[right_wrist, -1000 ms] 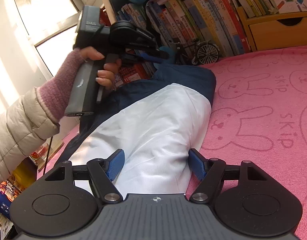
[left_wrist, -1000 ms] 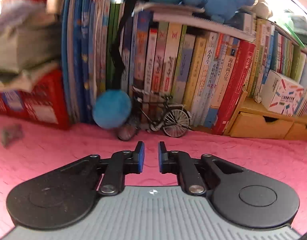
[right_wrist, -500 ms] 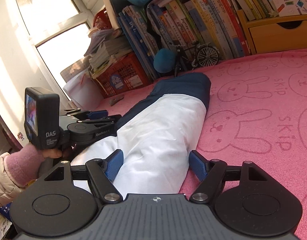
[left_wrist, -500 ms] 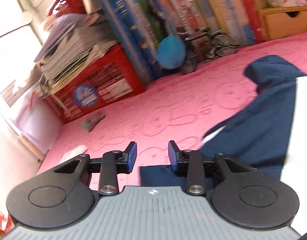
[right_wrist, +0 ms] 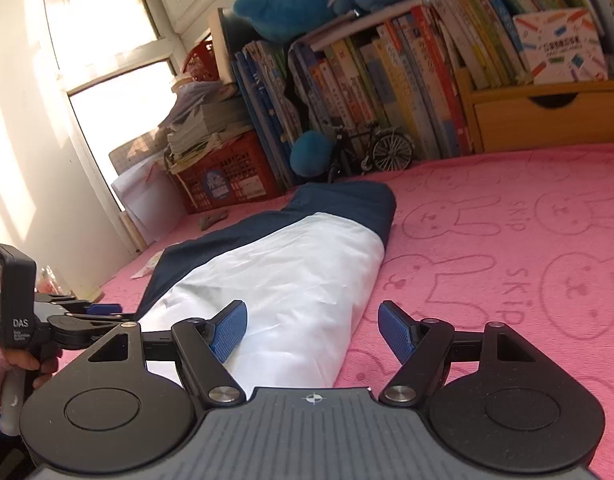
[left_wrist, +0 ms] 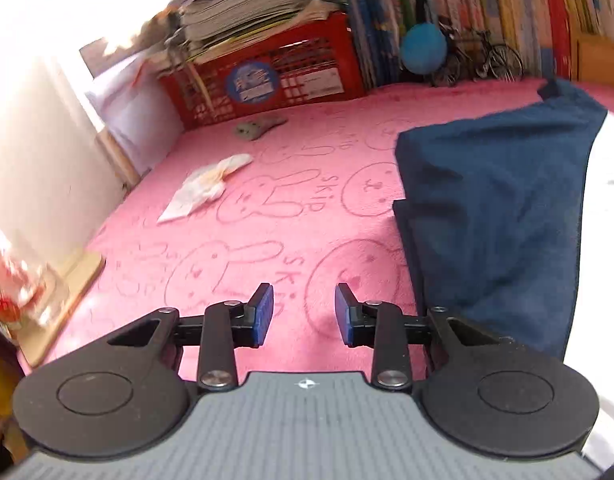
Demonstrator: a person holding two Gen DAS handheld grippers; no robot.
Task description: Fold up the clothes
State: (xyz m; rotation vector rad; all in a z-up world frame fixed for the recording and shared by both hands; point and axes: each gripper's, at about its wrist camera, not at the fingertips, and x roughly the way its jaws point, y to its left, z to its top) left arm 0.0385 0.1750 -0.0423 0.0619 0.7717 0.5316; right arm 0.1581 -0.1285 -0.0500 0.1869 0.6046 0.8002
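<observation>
Pink bunny blanket (left_wrist: 235, 264) now under left claw (left_wrist: 303, 315), swung down from bookshelf, part-open, empty beside garment (left_wrist: 495, 216); right claw (right_wrist: 312, 330) wide, empty.

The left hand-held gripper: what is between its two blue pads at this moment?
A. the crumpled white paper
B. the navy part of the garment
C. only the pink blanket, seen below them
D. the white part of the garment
C: in the left wrist view the left hand-held gripper is open, with only pink blanket showing in the gap; the navy and white garment lies off to the right.
</observation>
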